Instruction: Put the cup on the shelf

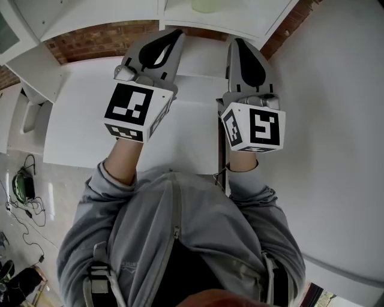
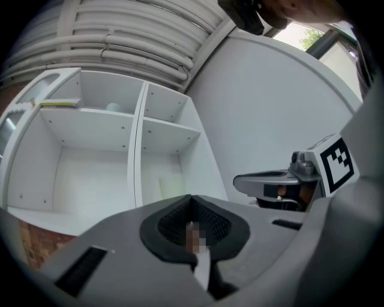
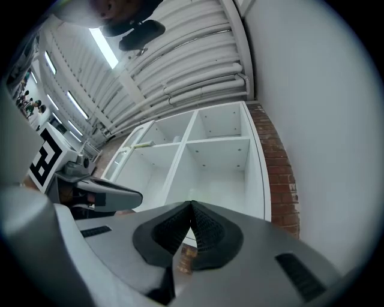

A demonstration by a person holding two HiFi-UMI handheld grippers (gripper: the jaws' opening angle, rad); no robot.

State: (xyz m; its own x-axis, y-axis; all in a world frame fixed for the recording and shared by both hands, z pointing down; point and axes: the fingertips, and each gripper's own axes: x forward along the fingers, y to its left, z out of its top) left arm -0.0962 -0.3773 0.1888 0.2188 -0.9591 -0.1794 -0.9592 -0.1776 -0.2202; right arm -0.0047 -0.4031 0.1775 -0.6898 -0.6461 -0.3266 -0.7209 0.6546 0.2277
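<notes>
A pale green cup (image 1: 207,5) stands in the white shelf unit (image 1: 90,18) at the top edge of the head view. In the left gripper view it shows faintly as a pale shape (image 2: 163,187) in the lower right compartment of the shelf unit (image 2: 139,144). My left gripper (image 1: 171,37) (image 2: 191,201) is shut with nothing between its pads, short of the shelf. My right gripper (image 1: 239,43) (image 3: 191,207) is beside it, also shut and empty. Both point towards the shelf unit (image 3: 186,144) and are apart from the cup.
A brick wall (image 1: 102,39) (image 3: 282,174) runs behind and beside the shelf. A plain white wall (image 1: 336,120) stands at the right. A white tabletop (image 1: 180,132) lies under the grippers. Cables and small gear (image 1: 24,186) lie on the floor at the left.
</notes>
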